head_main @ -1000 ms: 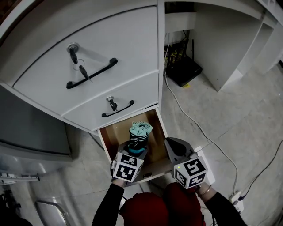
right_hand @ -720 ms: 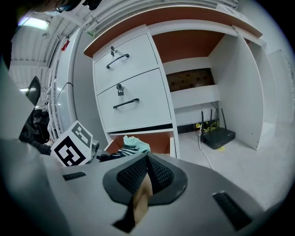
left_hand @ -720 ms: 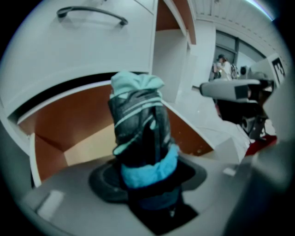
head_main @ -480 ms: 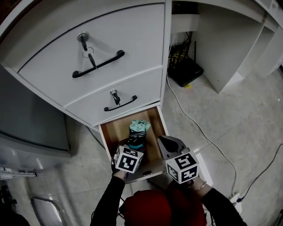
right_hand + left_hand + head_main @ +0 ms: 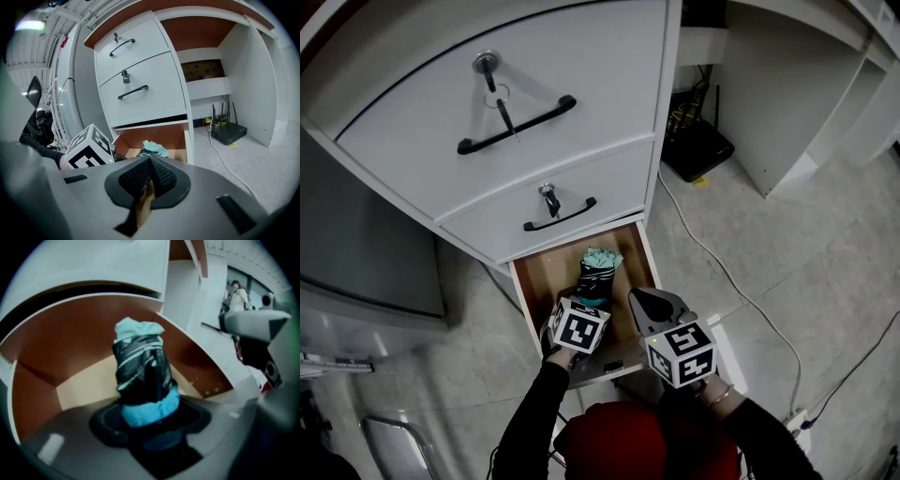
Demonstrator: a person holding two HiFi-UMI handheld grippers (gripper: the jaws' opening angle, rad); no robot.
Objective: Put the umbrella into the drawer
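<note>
The folded umbrella (image 5: 595, 272), black with a teal band and a pale green top, stands upright inside the open bottom drawer (image 5: 546, 281). My left gripper (image 5: 591, 300) grips its lower end, and the jaws are opening with the umbrella (image 5: 140, 373) still between them. The drawer's brown walls (image 5: 70, 338) surround it in the left gripper view. My right gripper (image 5: 649, 305) hovers at the drawer's front right corner, shut and holding nothing. In the right gripper view its pads (image 5: 157, 176) meet, and the umbrella (image 5: 153, 148) shows beyond them in the drawer (image 5: 159, 135).
Two closed white drawers with black handles (image 5: 517, 123) (image 5: 560, 214) and keys in their locks sit above the open one. A black router (image 5: 698, 148) lies under the desk at the right, and a white cable (image 5: 722, 272) runs across the tiled floor to a power strip (image 5: 802, 422).
My left gripper has sunk with the umbrella deeper into the drawer. The right gripper has drifted left, closer to the drawer's front corner.
</note>
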